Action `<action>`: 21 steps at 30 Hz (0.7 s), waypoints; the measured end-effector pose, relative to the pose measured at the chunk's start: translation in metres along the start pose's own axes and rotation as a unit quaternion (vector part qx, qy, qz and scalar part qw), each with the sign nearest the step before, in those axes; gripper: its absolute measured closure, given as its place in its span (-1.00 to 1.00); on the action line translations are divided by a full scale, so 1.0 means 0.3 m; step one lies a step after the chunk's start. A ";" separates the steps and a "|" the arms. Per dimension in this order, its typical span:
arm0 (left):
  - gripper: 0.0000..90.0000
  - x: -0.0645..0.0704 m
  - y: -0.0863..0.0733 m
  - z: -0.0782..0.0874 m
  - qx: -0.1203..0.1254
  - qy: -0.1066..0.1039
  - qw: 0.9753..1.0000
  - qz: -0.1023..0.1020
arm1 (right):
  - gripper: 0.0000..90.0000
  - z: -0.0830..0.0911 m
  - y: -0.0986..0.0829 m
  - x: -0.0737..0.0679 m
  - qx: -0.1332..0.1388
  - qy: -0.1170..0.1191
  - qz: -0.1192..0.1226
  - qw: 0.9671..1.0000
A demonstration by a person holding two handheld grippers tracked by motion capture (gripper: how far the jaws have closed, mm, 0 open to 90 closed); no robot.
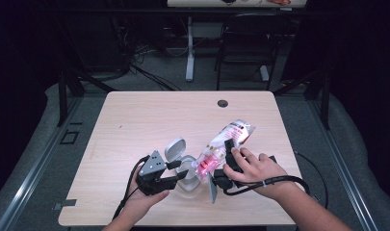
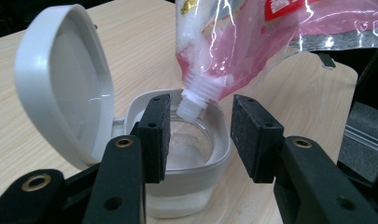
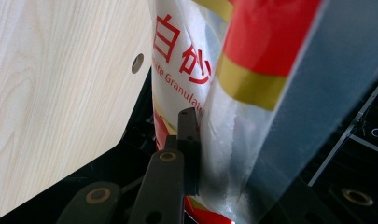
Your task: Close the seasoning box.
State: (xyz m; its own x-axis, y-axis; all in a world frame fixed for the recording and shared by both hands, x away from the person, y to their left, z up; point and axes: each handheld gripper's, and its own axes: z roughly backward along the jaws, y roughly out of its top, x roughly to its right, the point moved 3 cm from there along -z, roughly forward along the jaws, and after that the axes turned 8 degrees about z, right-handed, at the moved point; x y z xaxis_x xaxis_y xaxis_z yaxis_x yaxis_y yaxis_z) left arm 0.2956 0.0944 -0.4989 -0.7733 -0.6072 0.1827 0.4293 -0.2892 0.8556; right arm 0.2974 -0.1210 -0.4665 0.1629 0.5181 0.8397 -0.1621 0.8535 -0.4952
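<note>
A clear container [image 2: 186, 186] with its white flip lid [image 2: 60, 88] swung open stands on the wooden table [image 1: 149, 120]. My left gripper [image 2: 200, 135] is open, and its black pads [image 2: 154, 135] sit at the container's near rim; I cannot tell whether they touch it. In the high view the left gripper [image 1: 179, 172] sits just left of the container [image 1: 188, 179]. A red and clear sugar bag [image 2: 252, 42] is tilted over it, its white spout [image 2: 191, 105] pointing into the opening. My right gripper [image 1: 227, 155] is shut on the bag [image 1: 228, 139]. One finger [image 3: 187, 149] presses the bag [image 3: 191, 60]; the other is hidden behind it.
A round cable hole [image 1: 223, 103] sits near the table's far edge. Beyond the table stand a dark chair [image 1: 245, 43] and a white desk leg [image 1: 189, 53]. Bare tabletop stretches to the left and back.
</note>
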 end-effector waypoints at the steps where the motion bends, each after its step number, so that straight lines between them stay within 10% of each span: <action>1: 0.29 0.004 -0.001 -0.004 -0.001 -0.001 1.000 -0.001 | 0.79 0.000 0.001 0.000 -0.001 0.000 -0.001 1.000; 21: 0.42 0.056 -0.004 -0.054 -0.010 -0.008 1.000 -0.025 | 0.80 -0.005 0.007 0.003 -0.004 0.006 -0.005 1.000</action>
State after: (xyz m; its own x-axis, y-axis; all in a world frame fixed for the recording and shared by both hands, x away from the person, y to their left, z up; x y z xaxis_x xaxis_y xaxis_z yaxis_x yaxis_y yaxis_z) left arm 0.2897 0.0726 -0.5047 -0.8010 -0.5802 0.1477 0.3990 -0.3334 0.8542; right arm 0.2988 -0.1185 -0.4671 0.1769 0.5103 0.8416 -0.1523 0.8590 -0.4888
